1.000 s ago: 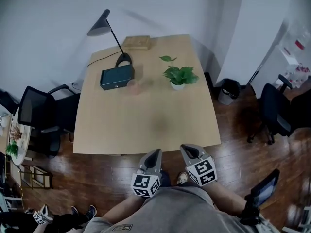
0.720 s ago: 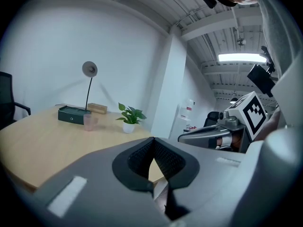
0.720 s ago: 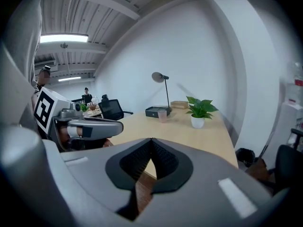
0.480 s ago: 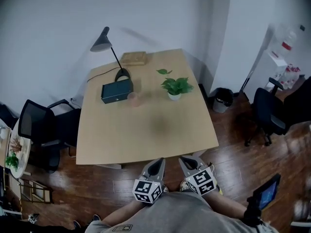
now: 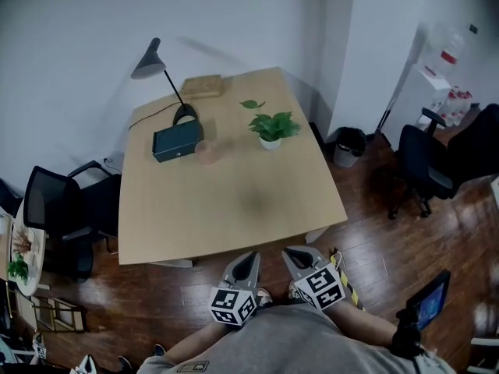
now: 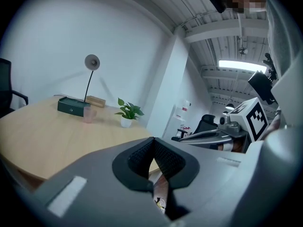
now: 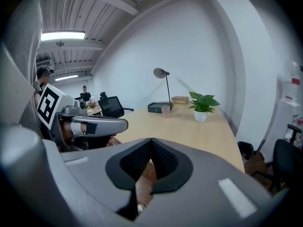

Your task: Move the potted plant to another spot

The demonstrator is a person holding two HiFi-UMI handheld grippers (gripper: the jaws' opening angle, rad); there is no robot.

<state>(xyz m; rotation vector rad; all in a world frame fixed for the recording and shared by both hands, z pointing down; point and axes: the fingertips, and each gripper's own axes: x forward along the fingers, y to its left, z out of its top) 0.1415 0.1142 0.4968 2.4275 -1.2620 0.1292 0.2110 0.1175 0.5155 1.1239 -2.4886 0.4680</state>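
Observation:
The potted plant (image 5: 270, 127), green leaves in a small white pot, stands on the far right part of the wooden table (image 5: 226, 201). It also shows as the plant (image 6: 127, 113) in the left gripper view and the plant (image 7: 202, 105) in the right gripper view. My left gripper (image 5: 243, 262) and right gripper (image 5: 295, 256) hover side by side over the floor just short of the table's near edge, far from the plant. Both have their jaws shut tip to tip with nothing between them.
On the table's far side are a dark green box (image 5: 177, 141), a pink cup (image 5: 205, 151), a grey desk lamp (image 5: 150, 59) and a wooden box (image 5: 201, 86). Black chairs (image 5: 66, 209) stand left, another chair (image 5: 421, 162) and a bin (image 5: 345, 145) right.
The view has drawn back from the table and swung a little. Both grippers have drifted slightly, staying shut and side by side near the table's front edge. The plant has not been touched.

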